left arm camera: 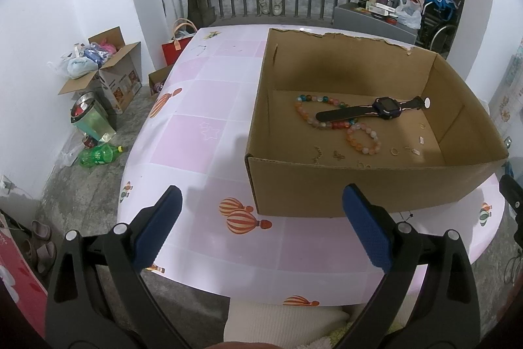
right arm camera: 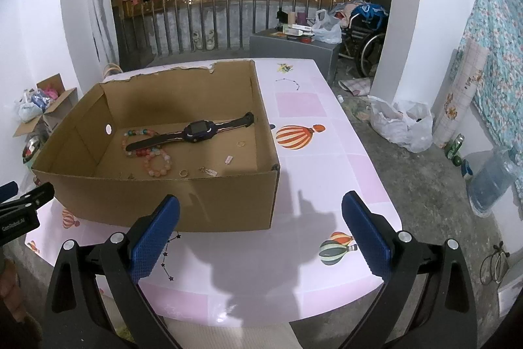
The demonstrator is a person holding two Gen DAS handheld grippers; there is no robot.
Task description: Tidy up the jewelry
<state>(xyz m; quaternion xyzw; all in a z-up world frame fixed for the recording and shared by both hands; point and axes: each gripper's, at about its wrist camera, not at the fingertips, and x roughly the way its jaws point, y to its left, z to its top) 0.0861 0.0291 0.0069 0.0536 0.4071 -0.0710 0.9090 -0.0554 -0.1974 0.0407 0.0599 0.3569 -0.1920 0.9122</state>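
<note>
the jewelry is all seen inside the cardboard box (left arm camera: 359,185) on the pink table (left arm camera: 202,126), ahead of both tools and beyond the box's near wall, which is the thing to be cleared before anything can be reached. the left gripper (left arm camera: 261,224) is held with its jaws wide apart and empty, low over the table edge, with the box ahead and to its right; the right gripper (right arm camera: 261,228) is likewise spread and empty, with the box ahead and to its left. the watch (left arm camera: 376,112) is laid with its long axis running roughly across the box, its strap resting over the bead bracelets (left arm camera: 327,116). small rings (right arm camera: 241,144) and small chain pieces (left arm camera: 338,155) are scattered on the box floor close behind the near wall. neither tool can be judged clearly nearer. a reach over the wall and down would be called for, and the tiny pieces are judged hard to pinch
</note>
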